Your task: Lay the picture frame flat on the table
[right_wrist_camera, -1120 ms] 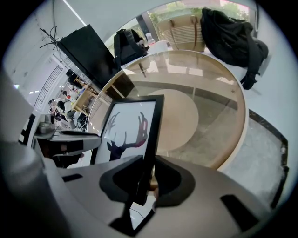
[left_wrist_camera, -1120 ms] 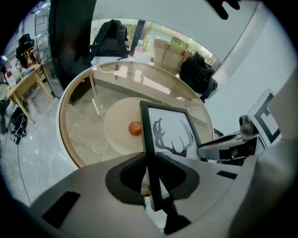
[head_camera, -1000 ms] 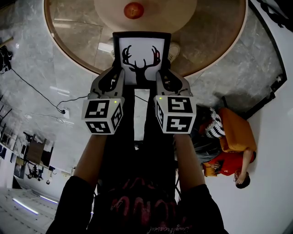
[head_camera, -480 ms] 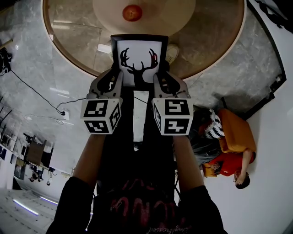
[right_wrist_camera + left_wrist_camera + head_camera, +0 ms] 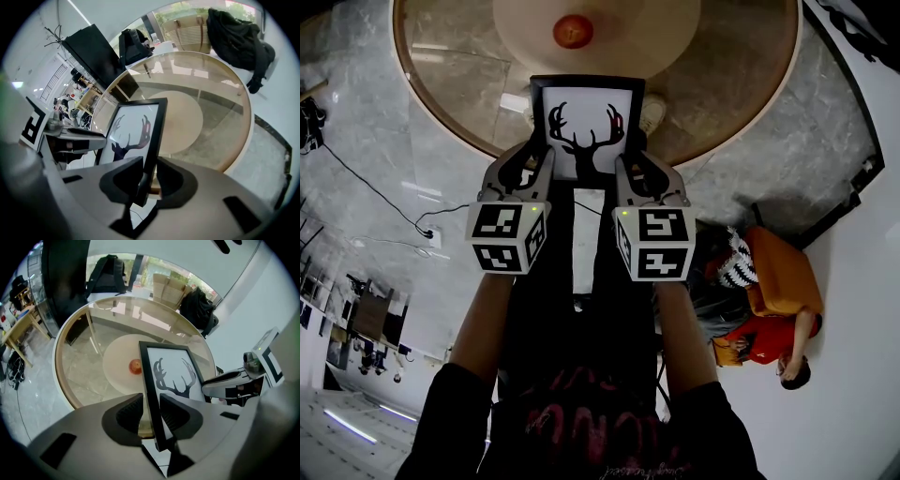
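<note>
Head view, and the picture frame (image 5: 586,127) sits square in the middle, black border round a white print of a stag's head with antlers, its face turned toward the camera. It is carried between both tools at the near edge of the round glass-topped table (image 5: 750,122); whether it touches the tabletop, I cannot tell. The left gripper (image 5: 538,157) has the frame's left edge, the right gripper (image 5: 630,165) the right edge, marker cubes side by side below. Over to the left gripper view: both dark jaws pinch the black border, one pad on each face, no gap showing. The right gripper view tells the same story on the other side, with jaws clamped tight on the border and the frame rising up and away between them. Beyond the frame, a small red round object (image 5: 573,31) rests on a pale disc (image 5: 661,37) at the table's middle, well apart from the frame.
</note>
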### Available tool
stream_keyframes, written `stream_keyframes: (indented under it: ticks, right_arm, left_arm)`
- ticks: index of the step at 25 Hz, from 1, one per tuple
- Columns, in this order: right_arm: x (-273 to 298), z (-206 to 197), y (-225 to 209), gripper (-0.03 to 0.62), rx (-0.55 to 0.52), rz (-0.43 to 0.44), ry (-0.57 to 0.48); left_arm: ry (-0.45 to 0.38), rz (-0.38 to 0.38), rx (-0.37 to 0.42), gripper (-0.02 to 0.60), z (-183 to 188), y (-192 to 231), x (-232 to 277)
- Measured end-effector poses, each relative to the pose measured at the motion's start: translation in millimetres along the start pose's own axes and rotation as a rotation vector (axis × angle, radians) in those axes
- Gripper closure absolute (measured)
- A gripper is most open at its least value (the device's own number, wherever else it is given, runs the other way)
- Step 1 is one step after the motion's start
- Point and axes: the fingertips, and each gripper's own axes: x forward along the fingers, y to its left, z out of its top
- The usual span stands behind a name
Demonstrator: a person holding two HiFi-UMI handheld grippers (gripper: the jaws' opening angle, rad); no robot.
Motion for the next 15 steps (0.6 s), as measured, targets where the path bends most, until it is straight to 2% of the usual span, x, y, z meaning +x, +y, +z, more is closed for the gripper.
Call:
stream_keyframes:
  ticks: [6, 10, 12, 15]
  right_arm:
    - [-9, 4, 0, 0.499, -0.028, -0.031, -0.030]
    - [-21, 18, -1, 0.511, -0.055, -0.071, -0.067]
    - [-29, 26, -4, 0.548, -0.071, -0.095, -0.092]
    - [-39, 38, -4, 0.557, -0.080, -0.108, -0.121]
  left_arm:
    - [-0.004, -0.015, 0.017, 0.472, 4, -6, -6]
    - [-0.046, -0.018, 0.042, 0.474, 19, -9, -17]
    - [-0.076, -0.007, 0.046, 0.513, 28, -9, -24]
    - [-0.100, -0.003, 0.049, 0.559, 39, -9, -31]
